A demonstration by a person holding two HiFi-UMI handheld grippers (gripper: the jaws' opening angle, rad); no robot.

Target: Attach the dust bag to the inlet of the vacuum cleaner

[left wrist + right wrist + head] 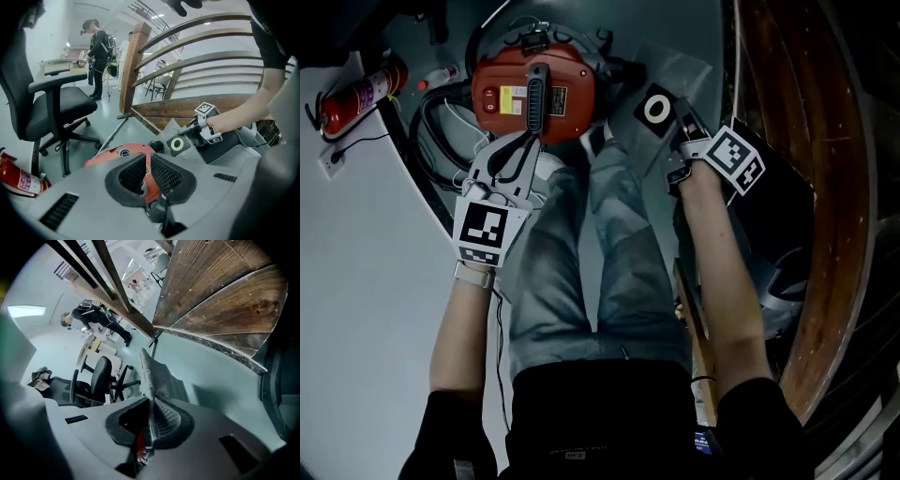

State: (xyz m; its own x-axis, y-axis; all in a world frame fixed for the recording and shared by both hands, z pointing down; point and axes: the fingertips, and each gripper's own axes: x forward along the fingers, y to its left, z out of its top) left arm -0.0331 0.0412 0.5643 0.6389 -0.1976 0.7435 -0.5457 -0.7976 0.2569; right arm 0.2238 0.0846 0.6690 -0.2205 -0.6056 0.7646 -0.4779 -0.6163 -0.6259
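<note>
Closest to the head camera, the person's forearms [727,281] reach down towards the floor [375,234], one hand on each tool. The right tongs [151,416] are pinched on the grey dust bag [149,373]. It is seen edge-on in the right gripper view, with its long axis running straight away from the jaws. The bag's dark collar [656,110], with its round hole, sits just beside the right flank of the red vacuum cleaner [534,94] but does not touch it.

The left tongs [146,161] are pressed together on nothing and hang over the vacuum's near edge. That makes the left hand nearer the machine, while the right hand alone carries the bag. From the right tongs the vacuum lies to the left in the head view. The inlet cannot be made out for certain; a black fitting [623,67] on the flank facing the collar may be it. If so, the collar's hole probably has to be turned to face that flank and moved across to it.
</note>
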